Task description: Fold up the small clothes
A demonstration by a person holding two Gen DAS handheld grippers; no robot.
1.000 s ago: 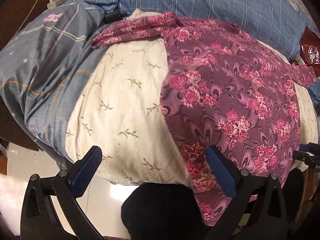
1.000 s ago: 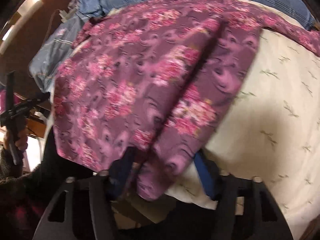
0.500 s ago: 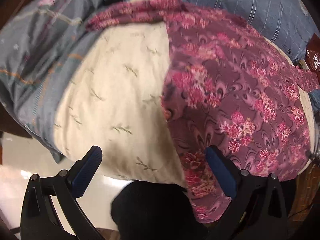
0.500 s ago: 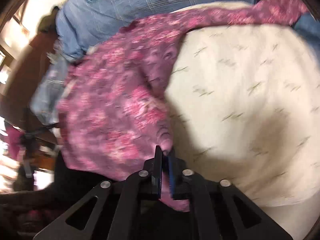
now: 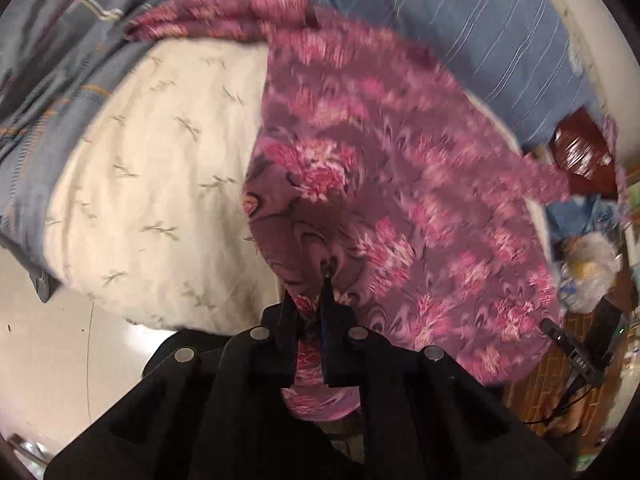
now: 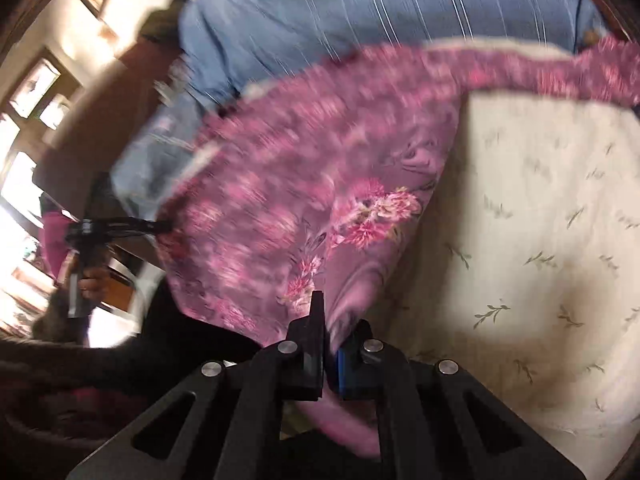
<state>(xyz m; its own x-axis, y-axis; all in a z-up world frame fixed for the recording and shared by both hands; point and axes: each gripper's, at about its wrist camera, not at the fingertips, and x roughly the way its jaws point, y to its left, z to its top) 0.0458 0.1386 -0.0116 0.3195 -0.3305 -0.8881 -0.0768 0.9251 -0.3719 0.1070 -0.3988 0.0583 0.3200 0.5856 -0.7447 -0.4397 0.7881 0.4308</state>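
Both my left claw and right claw clamped tight on near hem corners of the floral garment, spread on the cream-covered bed, presumably for lifting into a fold.

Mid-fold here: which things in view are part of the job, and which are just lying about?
Job:
floral garment
left gripper, shut on its hem
right gripper, shut on its hem
cream bedspread, the folding surface

Lying about:
blue striped bedding
grey quilt
dark red bag
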